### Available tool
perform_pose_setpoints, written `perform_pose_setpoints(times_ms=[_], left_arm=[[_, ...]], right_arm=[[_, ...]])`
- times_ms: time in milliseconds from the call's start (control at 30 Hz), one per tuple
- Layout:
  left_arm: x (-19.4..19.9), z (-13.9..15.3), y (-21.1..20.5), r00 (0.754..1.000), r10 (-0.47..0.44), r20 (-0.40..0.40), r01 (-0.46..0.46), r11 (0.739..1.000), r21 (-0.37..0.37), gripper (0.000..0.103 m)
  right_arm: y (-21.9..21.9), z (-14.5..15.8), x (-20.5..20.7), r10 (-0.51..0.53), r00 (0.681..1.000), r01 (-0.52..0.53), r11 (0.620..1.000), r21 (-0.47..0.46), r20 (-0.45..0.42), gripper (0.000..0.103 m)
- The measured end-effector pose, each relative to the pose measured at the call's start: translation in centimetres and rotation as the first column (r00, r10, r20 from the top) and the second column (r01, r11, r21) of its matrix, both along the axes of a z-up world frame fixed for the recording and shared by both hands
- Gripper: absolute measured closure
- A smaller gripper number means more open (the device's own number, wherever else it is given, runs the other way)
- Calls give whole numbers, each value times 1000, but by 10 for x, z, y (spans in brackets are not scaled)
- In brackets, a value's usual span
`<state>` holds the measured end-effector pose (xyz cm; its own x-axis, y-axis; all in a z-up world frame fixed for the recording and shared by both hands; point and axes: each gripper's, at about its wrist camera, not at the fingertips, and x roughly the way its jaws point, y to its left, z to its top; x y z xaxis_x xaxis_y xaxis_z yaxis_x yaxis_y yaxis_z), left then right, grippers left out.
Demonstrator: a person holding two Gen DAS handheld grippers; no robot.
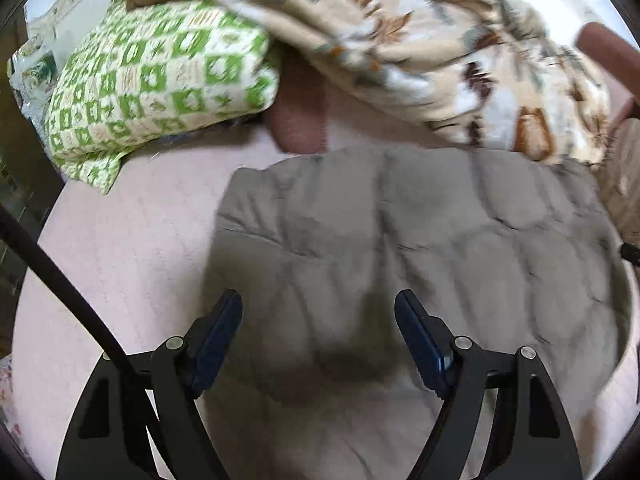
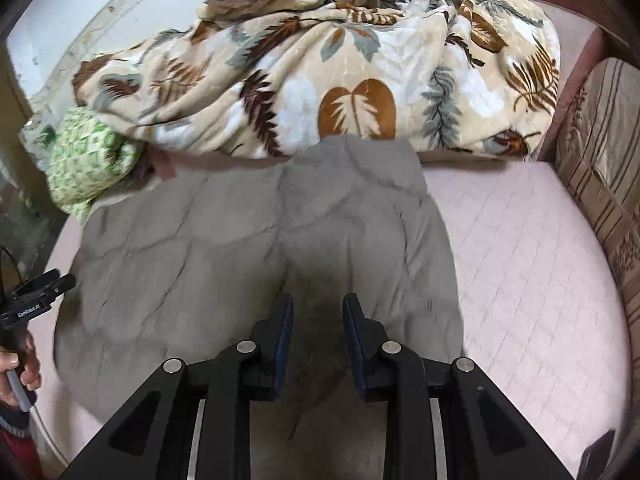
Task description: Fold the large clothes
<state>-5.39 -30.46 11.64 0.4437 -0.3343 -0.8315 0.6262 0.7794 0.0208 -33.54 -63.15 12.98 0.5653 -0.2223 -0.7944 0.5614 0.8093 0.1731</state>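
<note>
Item 1, grey quilted garment (image 2: 248, 248): a large padded piece, stitched in broad panels, lying spread on the bed's pink mattress cover (image 2: 520, 280). Its far edge touches the leaf-print blanket; its near part lies under both pairs of tongs. In the left wrist view the same garment (image 1: 420, 240) fills the middle and right of the picture, somewhat blurred.

Item 2, left tongs (image 1: 318, 312): spread wide, nothing between the blue pads, poised above the near left part of the garment. Whether the tips touch the cloth cannot be told. From the right wrist view these tongs (image 2: 44, 286) appear at the garment's left edge, with the person's hand (image 2: 20, 364) on the handle below.

Item 3, right tongs (image 2: 318, 316): parted with a moderate gap, narrower than the left pair, holding nothing. They hang over the garment's near right portion, casting a dark shadow on the cloth beneath.

Item 4, leaf-print blanket (image 2: 320, 80): cream fleece with brown and grey leaves, bunched in a long heap along the far side of the bed.

Item 5, green-and-white patterned pillow (image 1: 152, 80): at the far left of the bed, partly overlapped by the blanket, apart from the garment.

Item 6, striped brown cushion (image 2: 600, 184): upright along the bed's right side, well apart from the garment.

Item 7, dark cable (image 1: 72, 292): crosses the lower left of the left wrist view.
</note>
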Motion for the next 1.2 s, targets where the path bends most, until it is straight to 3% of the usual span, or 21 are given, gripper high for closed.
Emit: perform_pose_setpoints(times_ms=[200,367,467,667,833,1000,1200], left_arm=[[26,-35,-13,998,11,-55,-6,996,84,24],[38,-52,-18,993,39,-111,-31,996,80,21],[39,-46,-17,992,52,-113,-43,996,80,22],[0,0,13,998,2,-63,-5,999,-52,24],[-37,18,49,1000,10,-17,-12,994,-112,25],[-70,14,78,998,41,38,-37,992,-120,25],[-70,-17,85,996,84,13,-82,991,-103,25]], right_arm=[[-26,-35,30,-23,995,29,998,61,-93,75],[-35,-53,35,-33,993,47,992,119,-117,75],[-38,-52,33,-40,993,56,988,146,-110,75],[-8,-10,3,-20,1000,22,995,97,-18,75],[24,4,-29,6,999,-9,997,73,41,74],[56,2,-62,-33,995,26,997,71,98,74],[63,-14,-67,-57,995,50,995,91,84,74]])
